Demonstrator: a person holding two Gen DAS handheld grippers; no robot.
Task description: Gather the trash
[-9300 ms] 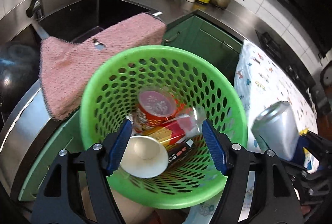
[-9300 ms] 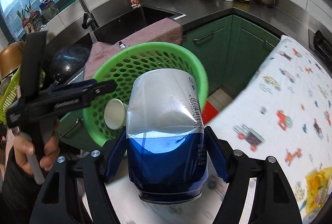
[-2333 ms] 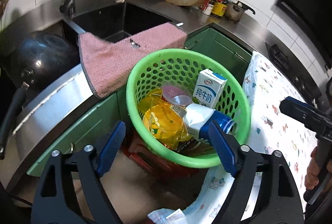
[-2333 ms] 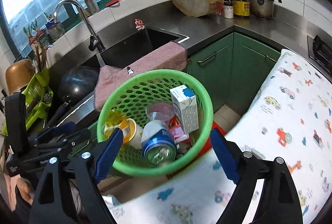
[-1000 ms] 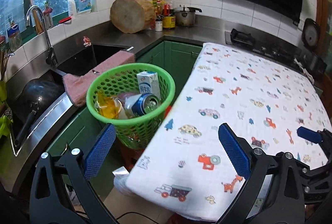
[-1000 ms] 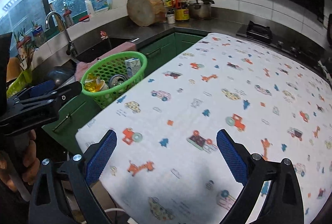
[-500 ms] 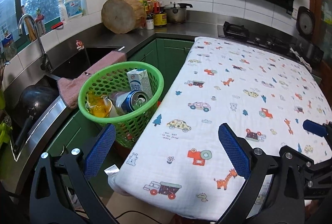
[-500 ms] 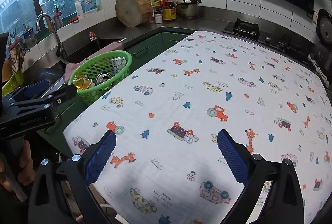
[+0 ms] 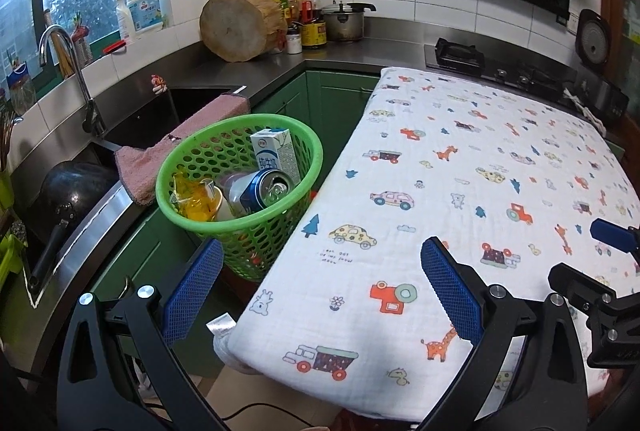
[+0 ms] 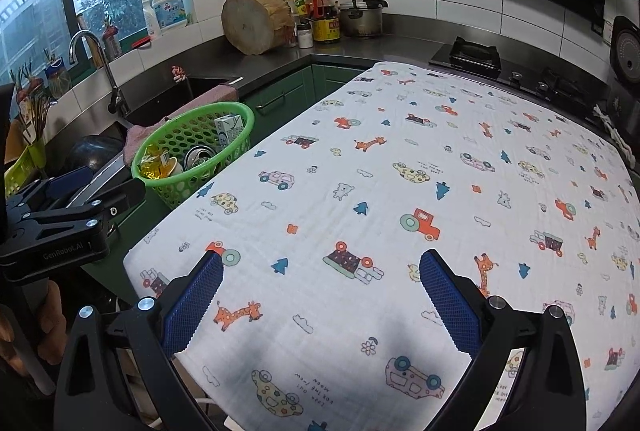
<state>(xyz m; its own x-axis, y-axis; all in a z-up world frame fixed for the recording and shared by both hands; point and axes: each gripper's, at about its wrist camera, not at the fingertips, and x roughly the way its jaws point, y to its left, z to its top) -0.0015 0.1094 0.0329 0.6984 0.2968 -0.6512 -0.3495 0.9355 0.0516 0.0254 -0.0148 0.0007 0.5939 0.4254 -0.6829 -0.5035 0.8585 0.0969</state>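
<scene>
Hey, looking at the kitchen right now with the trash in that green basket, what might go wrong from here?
The green basket looks full: the milk carton stands above the rim and the can lies tilted on top, so a bump might tip them out.

The basket sits tight between the table's cloth edge and the pink towel, so lifting it may snag either.

Both the left gripper and right gripper are open and empty.

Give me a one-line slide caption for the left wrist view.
Open left gripper above the printed tablecloth; green basket holds milk carton, can, yellow wrapper.
</scene>
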